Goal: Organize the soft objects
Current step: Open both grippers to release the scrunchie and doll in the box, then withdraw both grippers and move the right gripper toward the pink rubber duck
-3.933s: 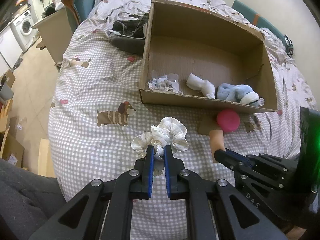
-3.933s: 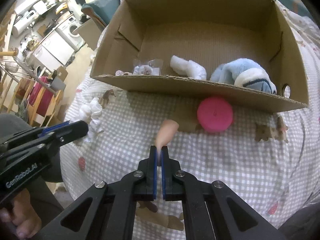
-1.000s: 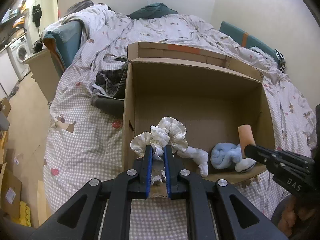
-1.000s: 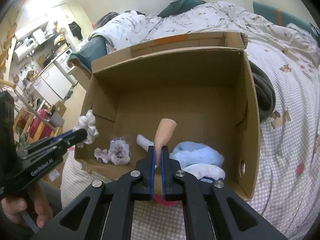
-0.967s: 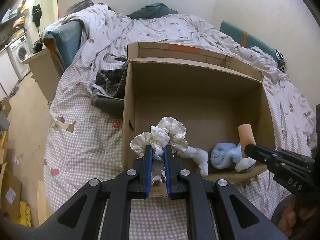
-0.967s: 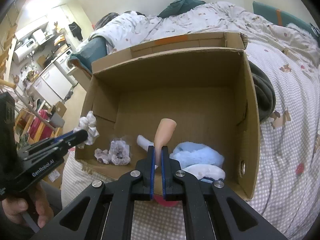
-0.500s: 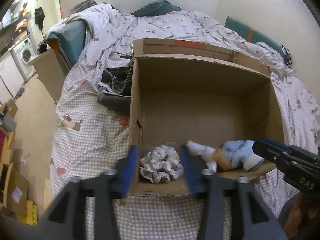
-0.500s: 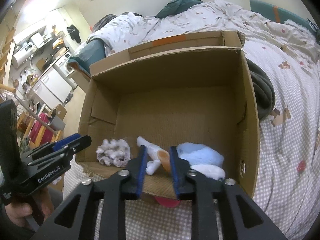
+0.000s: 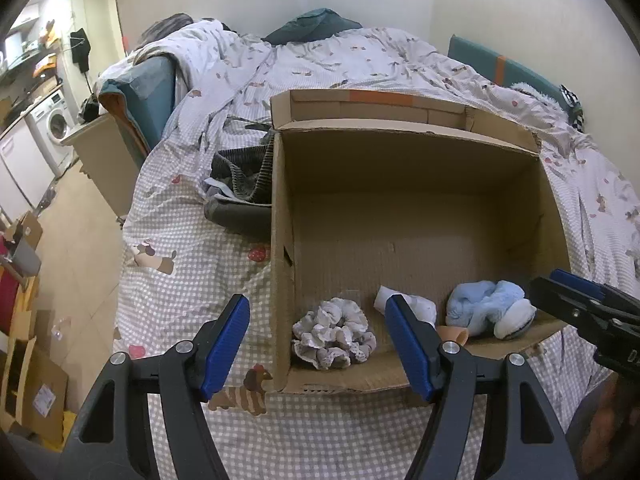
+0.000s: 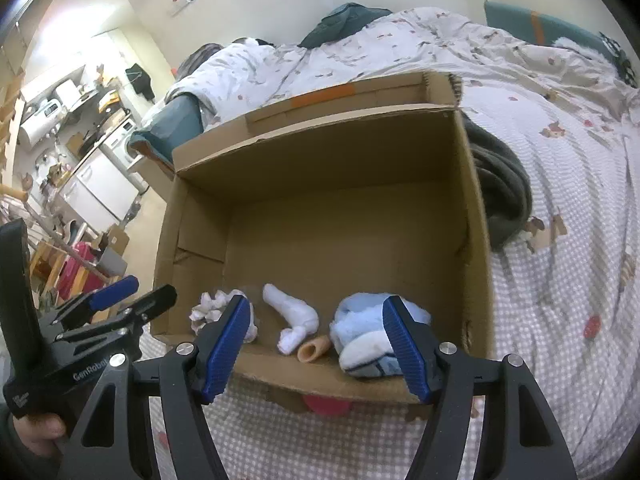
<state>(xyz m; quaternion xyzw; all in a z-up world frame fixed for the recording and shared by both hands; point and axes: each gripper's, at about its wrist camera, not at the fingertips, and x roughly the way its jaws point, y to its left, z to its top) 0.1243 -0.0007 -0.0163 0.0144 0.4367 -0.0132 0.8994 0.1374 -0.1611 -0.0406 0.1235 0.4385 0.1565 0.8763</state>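
Both left tongs [image 9: 318, 344] and right tongs [image 10: 316, 344] gape empty; box [image 10: 320, 380] wall hides most of the pink ball [image 10: 326, 405].

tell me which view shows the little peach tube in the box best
The right wrist view. There the peach tube lies whole near the cardboard box's front wall, between the white sock and the blue plush, open end visible. In the left wrist view a finger of the left claw covers half of it, leaving only its end.
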